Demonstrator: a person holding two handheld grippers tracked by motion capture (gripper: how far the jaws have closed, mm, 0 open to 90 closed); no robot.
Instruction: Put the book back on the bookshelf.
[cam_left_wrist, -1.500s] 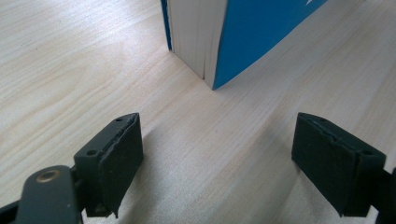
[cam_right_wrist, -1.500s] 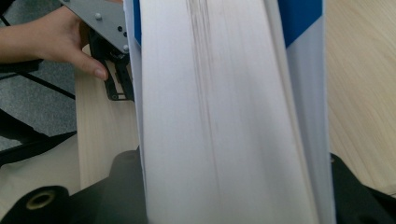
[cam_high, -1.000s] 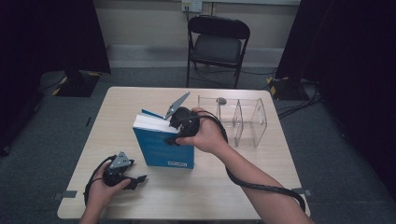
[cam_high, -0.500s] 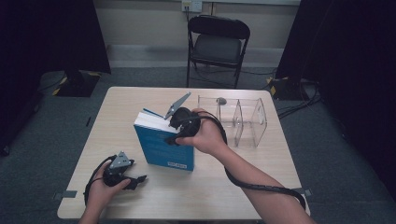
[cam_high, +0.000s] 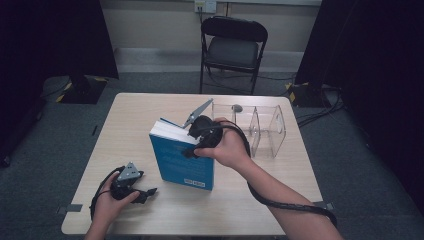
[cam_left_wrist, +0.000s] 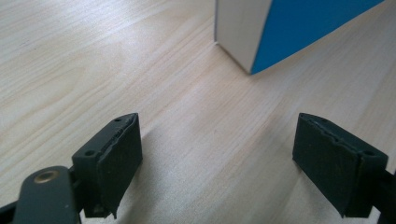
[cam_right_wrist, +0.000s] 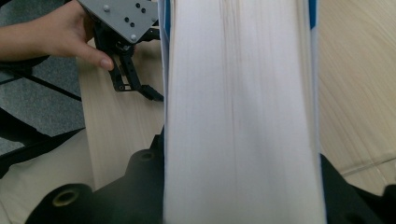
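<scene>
Landmark: blue book (cam_high: 182, 160), standing on its lower edge on the tabletop (cam_high: 140, 112), roughly at the middle, leaning a little; white page block faces up and to the left in the high view.

Book, close up: in the right gripper view the page edges (cam_right_wrist: 238, 112) run up the middle of the frame, with a thin blue cover strip along each side.

Right gripper (cam_high: 196, 140): at the book's upper right corner, held in the person's right hand (cam_high: 227, 147); forearm comes in from the lower right of the high view.

Right fingers: clenched on the book, one on each cover, the page block between them; they have just been closing slightly.

Left gripper (cam_high: 142, 192): low over the tabletop to the lower left of the book, apart from it, held in the left hand (cam_high: 107, 200); grey plate on top.

Left fingers (cam_left_wrist: 116, 156): spread wide, nothing between them but bare wood; they point toward the book's lower corner (cam_left_wrist: 254, 56), which stands clear ahead of them.

Clear divider rack (cam_high: 255, 127): on the tabletop just right of the book, behind the right hand; upright transparent partitions.

Folding chair (cam_high: 232, 47): on the floor beyond the far edge of the tabletop, well behind the book.

Cable (cam_high: 285, 202): trails from the right gripper along the forearm.
</scene>
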